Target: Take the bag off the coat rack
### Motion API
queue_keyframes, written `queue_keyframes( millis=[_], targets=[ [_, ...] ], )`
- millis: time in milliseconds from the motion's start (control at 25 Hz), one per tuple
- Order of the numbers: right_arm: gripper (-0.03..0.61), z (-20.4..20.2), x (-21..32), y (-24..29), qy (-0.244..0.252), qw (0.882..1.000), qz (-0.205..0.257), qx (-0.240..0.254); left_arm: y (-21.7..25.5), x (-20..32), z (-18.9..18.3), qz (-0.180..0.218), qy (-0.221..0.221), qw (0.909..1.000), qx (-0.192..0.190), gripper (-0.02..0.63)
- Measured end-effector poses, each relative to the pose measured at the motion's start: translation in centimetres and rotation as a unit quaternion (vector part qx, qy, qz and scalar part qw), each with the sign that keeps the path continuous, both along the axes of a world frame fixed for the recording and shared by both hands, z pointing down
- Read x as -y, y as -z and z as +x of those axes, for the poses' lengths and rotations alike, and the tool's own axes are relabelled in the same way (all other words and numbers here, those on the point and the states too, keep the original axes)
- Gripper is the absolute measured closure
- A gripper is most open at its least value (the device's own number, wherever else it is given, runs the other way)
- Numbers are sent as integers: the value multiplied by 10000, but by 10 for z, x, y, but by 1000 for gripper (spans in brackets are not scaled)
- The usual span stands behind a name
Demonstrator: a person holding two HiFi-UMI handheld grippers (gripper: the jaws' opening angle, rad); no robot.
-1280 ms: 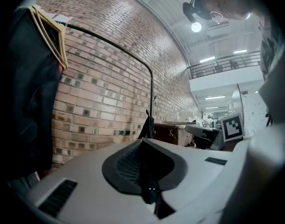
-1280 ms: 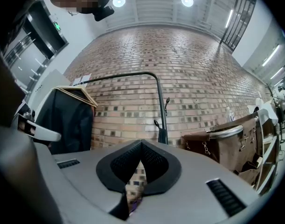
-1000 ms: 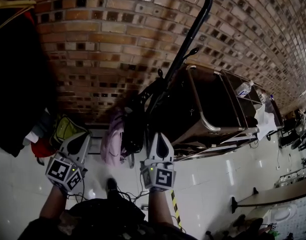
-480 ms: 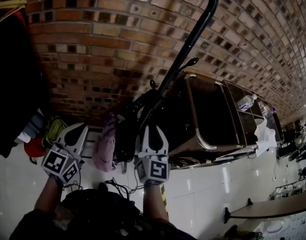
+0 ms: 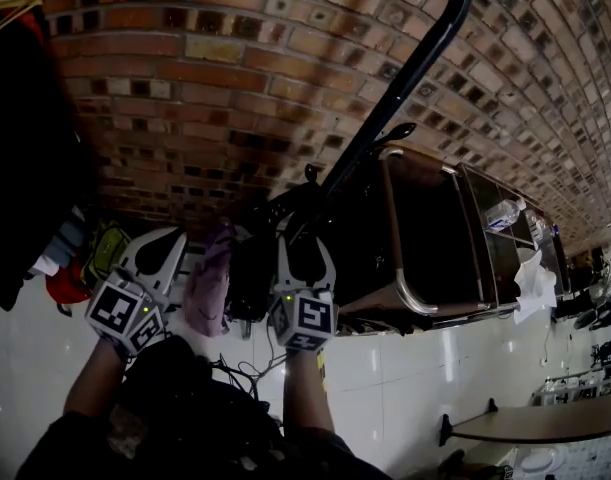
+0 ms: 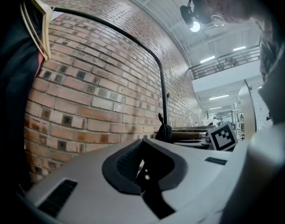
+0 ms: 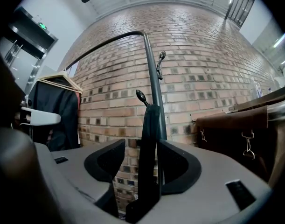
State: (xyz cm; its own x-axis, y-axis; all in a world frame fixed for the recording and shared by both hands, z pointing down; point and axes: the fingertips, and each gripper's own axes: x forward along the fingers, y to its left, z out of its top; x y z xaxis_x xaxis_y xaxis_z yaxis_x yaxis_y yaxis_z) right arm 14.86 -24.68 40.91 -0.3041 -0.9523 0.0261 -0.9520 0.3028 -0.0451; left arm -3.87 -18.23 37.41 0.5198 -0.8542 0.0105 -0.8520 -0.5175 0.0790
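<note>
I'm opening my right gripper (image 7: 141, 161) wide, with the bag's black strap (image 7: 149, 134) between its jaws by the coat rack (image 7: 155, 85). I'm holding my left gripper (image 6: 142, 166) pinched together, empty.

Rough brick wall (image 5: 185, 88), glossy floor tiles (image 5: 415, 368), smooth metal rack (image 5: 418, 63)

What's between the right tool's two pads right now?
A black strap stands upright between them, running up toward the coat rack's hook. The right tool has its jaws opening around it. The right gripper view shows this.
</note>
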Motion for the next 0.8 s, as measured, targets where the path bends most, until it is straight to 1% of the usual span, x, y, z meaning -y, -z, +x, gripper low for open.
queue_keyframes(
  millis=[120,320,440,680,720,760,800],
  targets=[
    [341,-6,13,-7,-39,9999,-152,-44,-6,16,1,-3,-67,10000,59,586],
    [333,-8,35,-20,-179,9991,-317,-217,-15,42,-1,-126,-286,9995,-10,586],
    [333,-14,45,-26,-130,9986,-430,-264,-17,57,-6,-195,-357,9992,-54,586],
    [334,-33,68,-28,8,9990,-394,-226,-20,84,-8,-312,-534,9980,-108,586],
    [346,-33,72,-27,-38,9992,-353,-205,-21,87,-7,-322,-570,9978,-107,586],
    [374,-31,74,-26,-134,9992,-314,-187,-21,90,-6,-329,-607,9976,-104,586],
    [415,-27,76,-25,-257,9991,-286,-183,-22,93,-5,-335,-646,9973,-95,586]
  ],
)
